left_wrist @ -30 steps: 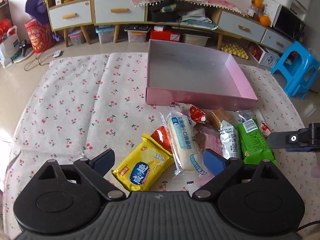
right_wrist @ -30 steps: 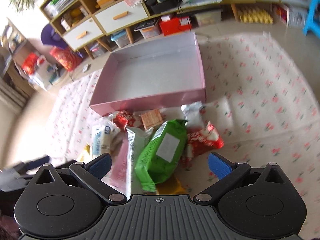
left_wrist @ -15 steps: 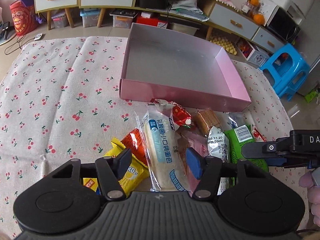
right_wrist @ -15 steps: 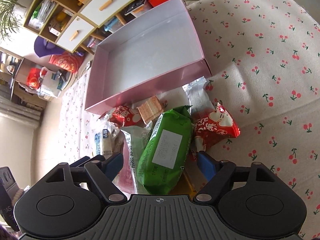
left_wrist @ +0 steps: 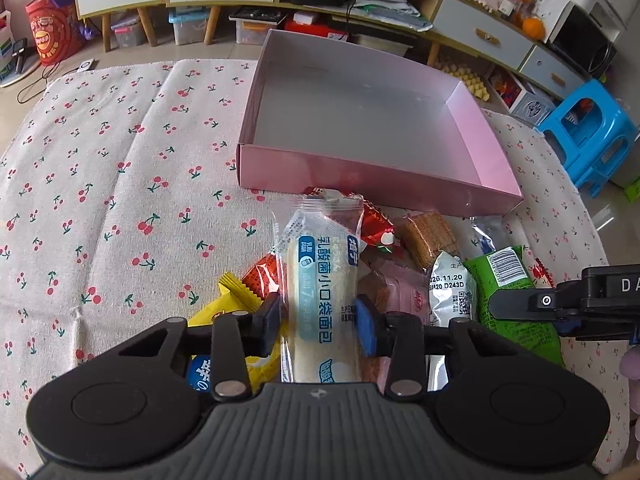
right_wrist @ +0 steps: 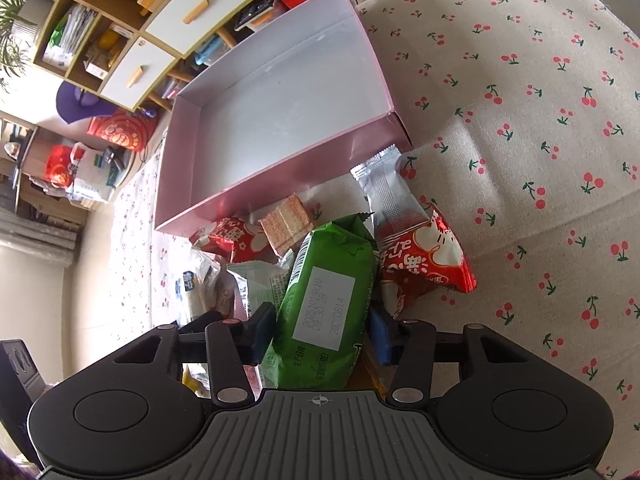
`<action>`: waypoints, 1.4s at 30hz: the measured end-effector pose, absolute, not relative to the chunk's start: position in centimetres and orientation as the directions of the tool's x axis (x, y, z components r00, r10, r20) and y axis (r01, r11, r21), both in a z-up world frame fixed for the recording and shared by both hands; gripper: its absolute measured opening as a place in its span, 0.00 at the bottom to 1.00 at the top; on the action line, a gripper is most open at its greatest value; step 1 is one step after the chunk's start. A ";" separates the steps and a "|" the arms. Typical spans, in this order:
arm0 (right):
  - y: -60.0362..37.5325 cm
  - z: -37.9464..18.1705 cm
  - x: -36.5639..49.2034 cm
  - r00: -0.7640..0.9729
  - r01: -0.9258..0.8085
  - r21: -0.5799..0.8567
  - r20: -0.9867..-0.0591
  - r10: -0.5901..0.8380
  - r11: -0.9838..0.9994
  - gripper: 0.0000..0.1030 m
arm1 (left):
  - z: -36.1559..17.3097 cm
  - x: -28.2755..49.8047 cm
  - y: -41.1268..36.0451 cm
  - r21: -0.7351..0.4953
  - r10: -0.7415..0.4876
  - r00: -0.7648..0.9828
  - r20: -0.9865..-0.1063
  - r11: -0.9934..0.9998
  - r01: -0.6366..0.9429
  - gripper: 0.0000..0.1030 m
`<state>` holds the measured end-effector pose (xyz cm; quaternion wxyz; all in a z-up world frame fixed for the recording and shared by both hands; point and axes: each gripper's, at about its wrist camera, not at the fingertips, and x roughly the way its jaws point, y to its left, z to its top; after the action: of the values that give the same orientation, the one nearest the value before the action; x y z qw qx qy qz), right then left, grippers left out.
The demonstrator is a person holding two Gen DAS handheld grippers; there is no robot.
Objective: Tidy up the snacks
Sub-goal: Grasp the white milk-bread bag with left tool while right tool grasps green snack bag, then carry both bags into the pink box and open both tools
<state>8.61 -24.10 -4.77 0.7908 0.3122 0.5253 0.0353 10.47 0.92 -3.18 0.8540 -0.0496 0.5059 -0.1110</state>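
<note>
Presently: left gripper [left_wrist: 319,322], jaws just closing, pads pressed on white bread packet [left_wrist: 322,280]; right gripper [right_wrist: 322,330], jaws just closing, clasping green snack pack [right_wrist: 326,304]; both packets in snack pile before empty pink box [left_wrist: 360,120] on cherry-print cloth [left_wrist: 120,184]

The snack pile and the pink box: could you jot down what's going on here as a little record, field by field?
surface: cherry-print cloth
pink box: open, nothing in it, just behind the pile
left gripper: jaws have just been closing, pads now press the long white bread packet
right gripper: jaws have just been closing, pads now against the green packet
loose snacks: red packet, wafer biscuit, yellow packet, silver packet
progress: no snack in the box yet
</note>
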 end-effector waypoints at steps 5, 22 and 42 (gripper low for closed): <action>-24.0 -4.6 8.4 0.452 0.273 0.529 -0.808 0.378 0.804 0.44 | -2.9 10.5 1.3 -0.215 -0.249 0.465 -0.849 0.968 0.127 0.29; -25.7 -1.8 7.6 0.545 0.269 0.647 -0.713 0.442 0.713 0.40 | -0.8 10.2 0.8 -0.242 -0.272 0.526 -0.806 0.962 0.128 0.26; -30.6 -4.0 13.0 0.797 0.285 0.843 -0.473 0.375 0.457 0.40 | 0.6 17.8 0.6 -0.240 -0.214 0.622 -0.753 0.970 0.042 0.26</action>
<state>13.01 -30.57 -3.98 0.7925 0.5202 0.3172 0.0286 17.82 0.62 0.64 0.8949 -0.1000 0.4290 -0.0717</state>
